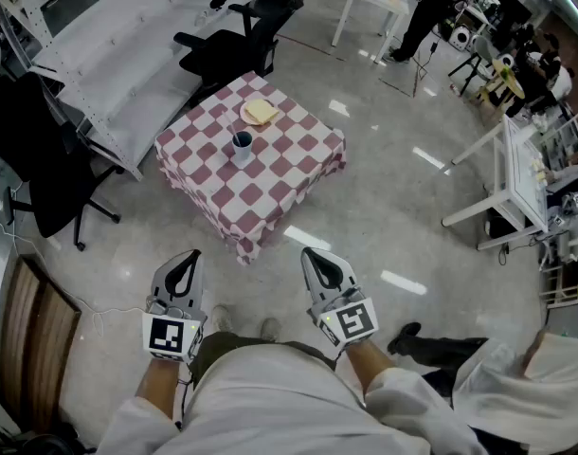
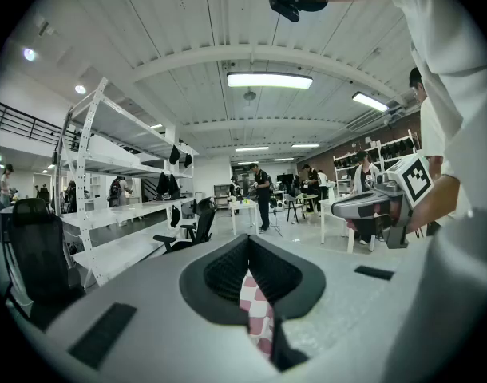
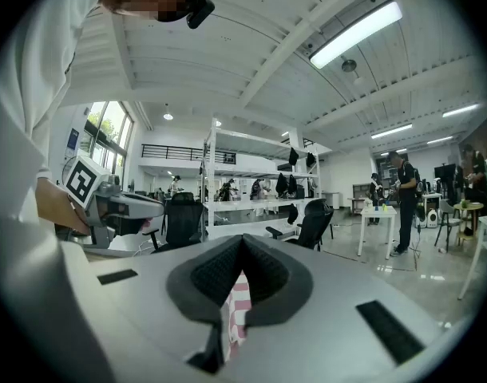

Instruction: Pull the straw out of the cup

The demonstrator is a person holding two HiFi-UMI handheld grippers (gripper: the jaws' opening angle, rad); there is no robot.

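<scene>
Stage: approach, pull not begun | left gripper (image 1: pixel 187 258), right gripper (image 1: pixel 315 256): both pressed together, empty, held low (merely carried) | cup (image 1: pixel 242 146): upright on checked table (image 1: pixel 275 195), well ahead; straw too small to see

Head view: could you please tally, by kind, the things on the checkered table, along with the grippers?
cup: 1
yellowish plate: 1
grippers: 2, the left gripper and the right gripper
Total: 4
A straw in the cup is too small to make out.
</scene>
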